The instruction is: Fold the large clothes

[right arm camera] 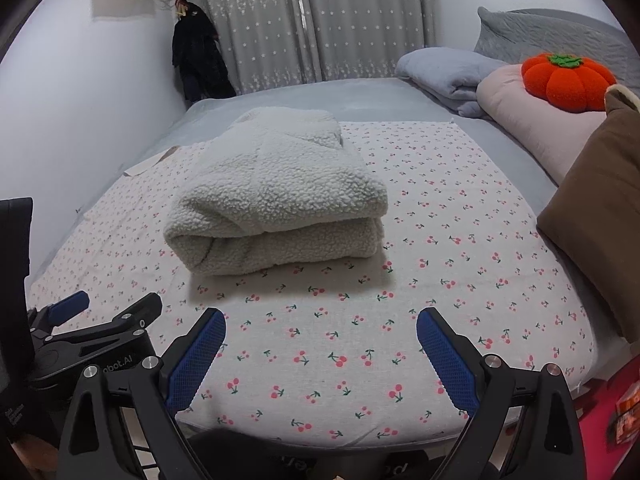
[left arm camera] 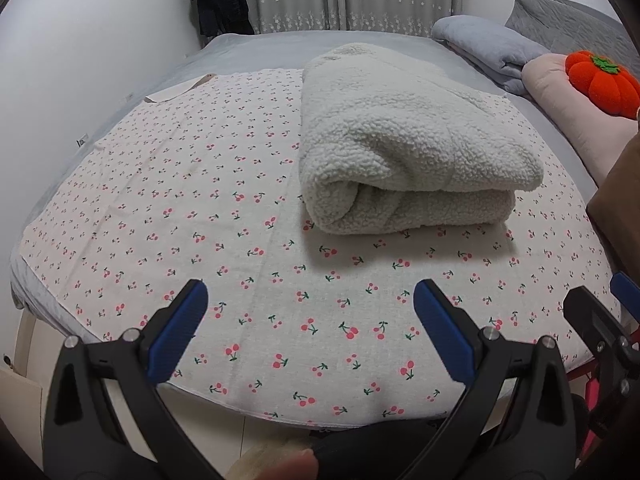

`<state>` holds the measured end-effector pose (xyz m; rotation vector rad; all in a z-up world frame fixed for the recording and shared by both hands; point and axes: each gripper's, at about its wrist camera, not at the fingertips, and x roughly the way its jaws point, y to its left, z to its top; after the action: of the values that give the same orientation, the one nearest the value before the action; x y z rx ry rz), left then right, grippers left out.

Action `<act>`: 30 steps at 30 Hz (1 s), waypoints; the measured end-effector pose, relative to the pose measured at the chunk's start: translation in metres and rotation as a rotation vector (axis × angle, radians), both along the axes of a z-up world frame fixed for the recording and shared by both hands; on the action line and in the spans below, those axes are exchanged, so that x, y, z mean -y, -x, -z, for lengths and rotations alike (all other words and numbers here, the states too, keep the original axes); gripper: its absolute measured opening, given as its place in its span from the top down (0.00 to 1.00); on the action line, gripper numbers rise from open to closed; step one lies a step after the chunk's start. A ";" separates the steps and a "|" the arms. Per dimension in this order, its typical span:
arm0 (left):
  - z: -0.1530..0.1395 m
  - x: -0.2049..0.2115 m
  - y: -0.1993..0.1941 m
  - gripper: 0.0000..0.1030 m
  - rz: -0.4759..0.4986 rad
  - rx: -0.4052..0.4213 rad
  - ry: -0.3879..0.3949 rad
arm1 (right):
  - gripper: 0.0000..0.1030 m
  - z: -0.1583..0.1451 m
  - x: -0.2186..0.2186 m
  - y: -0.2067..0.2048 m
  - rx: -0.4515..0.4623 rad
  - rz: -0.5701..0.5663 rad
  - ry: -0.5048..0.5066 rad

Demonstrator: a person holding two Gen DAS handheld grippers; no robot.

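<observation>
A cream fleece garment (left arm camera: 404, 140) lies folded into a thick bundle on the cherry-print cloth (left arm camera: 200, 208) spread over the bed. It also shows in the right wrist view (right arm camera: 280, 196), on the same cloth (right arm camera: 460, 240). My left gripper (left arm camera: 310, 300) is open and empty, held over the near edge of the cloth, well short of the bundle. My right gripper (right arm camera: 320, 328) is open and empty too, over the near edge, with the bundle ahead and a little left. The left gripper shows at the left of the right wrist view (right arm camera: 104, 308).
A grey folded blanket (right arm camera: 448, 76), a pink pillow (right arm camera: 532, 120) with an orange pumpkin cushion (right arm camera: 568, 80) and a brown cushion (right arm camera: 592, 216) line the right side. A white wall runs along the left. Star-print curtains (right arm camera: 304, 20) and dark hanging clothes (right arm camera: 200, 60) stand behind the bed.
</observation>
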<state>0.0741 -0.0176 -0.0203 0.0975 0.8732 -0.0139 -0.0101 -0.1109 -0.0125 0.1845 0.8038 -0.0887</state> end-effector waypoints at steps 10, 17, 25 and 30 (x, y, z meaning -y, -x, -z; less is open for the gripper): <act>-0.001 -0.002 -0.001 0.01 -0.013 0.007 -0.007 | 0.05 0.002 -0.001 -0.003 -0.009 0.002 0.005; 0.000 -0.001 -0.001 0.01 -0.009 0.006 -0.009 | 0.05 0.006 0.003 -0.006 -0.019 0.010 0.000; 0.001 0.002 -0.002 0.01 -0.002 0.001 -0.007 | 0.05 0.007 0.005 -0.008 -0.027 0.018 -0.001; 0.001 0.003 -0.001 0.01 -0.001 0.001 -0.006 | 0.05 0.008 0.006 -0.008 -0.034 0.021 -0.002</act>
<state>0.0754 -0.0207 -0.0217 0.1029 0.8727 -0.0098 -0.0020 -0.1171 -0.0205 0.1942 0.8358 -0.1113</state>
